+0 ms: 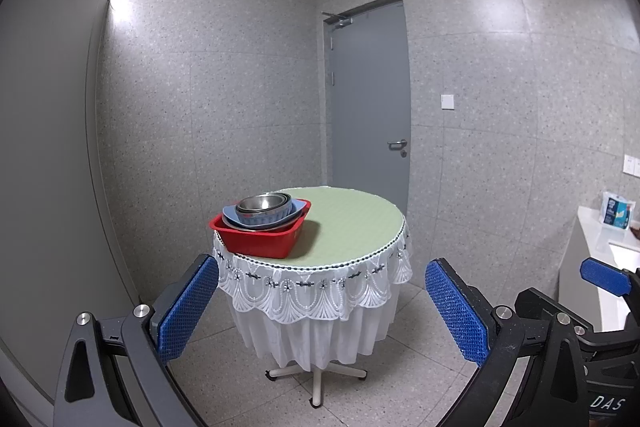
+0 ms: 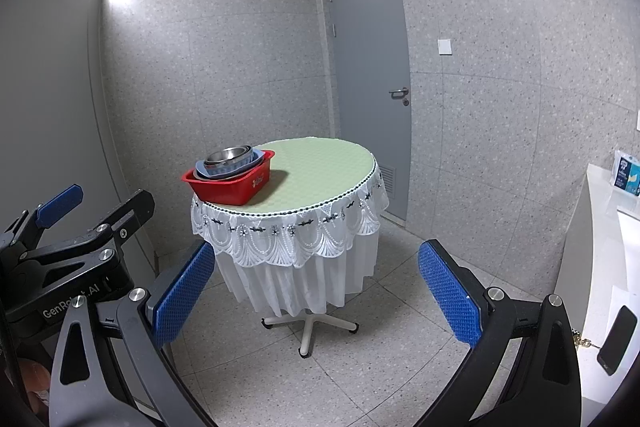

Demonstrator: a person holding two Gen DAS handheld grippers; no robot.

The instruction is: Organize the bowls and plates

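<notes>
on the tabletop point(image 1: 352, 223) a red tub point(image 1: 260, 237) holds stacked bowls point(image 1: 262, 207); left gripper point(image 1: 322, 311) and right gripper point(image 2: 316, 293) hang well back, both spread wide.

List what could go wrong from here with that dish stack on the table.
1. The red tub sits at the table edge nearest the grippers; a nudge could push it off.
2. The metal bowl tops a loose pile of blue dishes; lifting one might tip the rest.
3. The lace tablecloth hangs low, and either open gripper, left or right, could snag it.
</notes>
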